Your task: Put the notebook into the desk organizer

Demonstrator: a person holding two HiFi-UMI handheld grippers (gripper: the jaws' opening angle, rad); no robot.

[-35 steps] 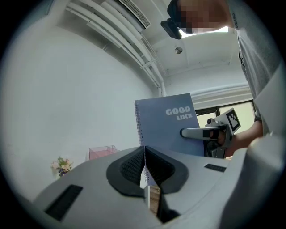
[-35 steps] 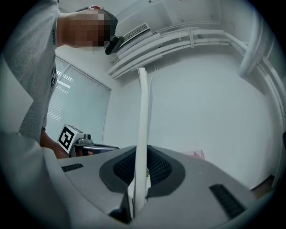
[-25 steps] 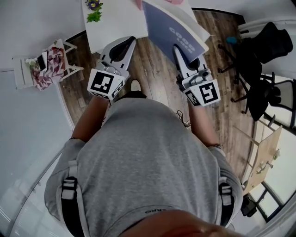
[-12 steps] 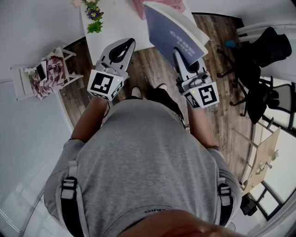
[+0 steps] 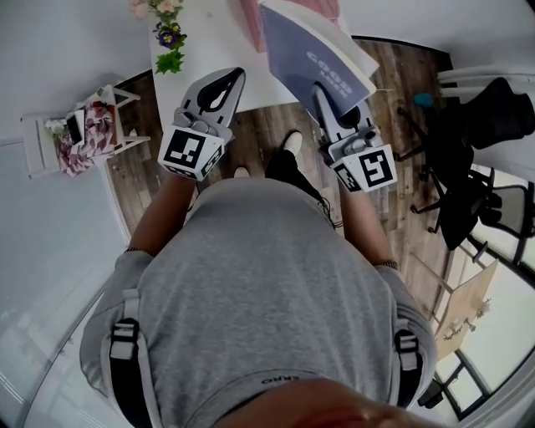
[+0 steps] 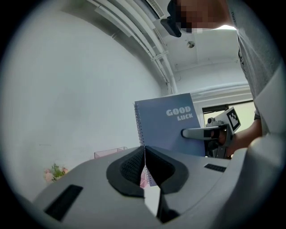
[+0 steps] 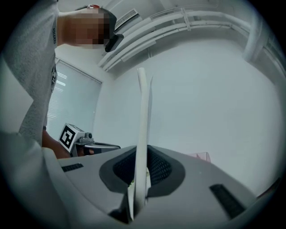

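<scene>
holding notebook (image 5: 311, 52) upright by edge | right gripper (image 5: 321, 90) | left gripper (image 5: 231, 76) empty, apart

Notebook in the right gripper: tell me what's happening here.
A person stands at a white table with a gripper in each hand. The right gripper is clamped on a blue spiral notebook marked GOOD LUCK, held on edge near the table's edge. The left gripper is shut and empty beside it. The pink desk organizer sits on the table ahead; the notebook is not in it yet.
</scene>
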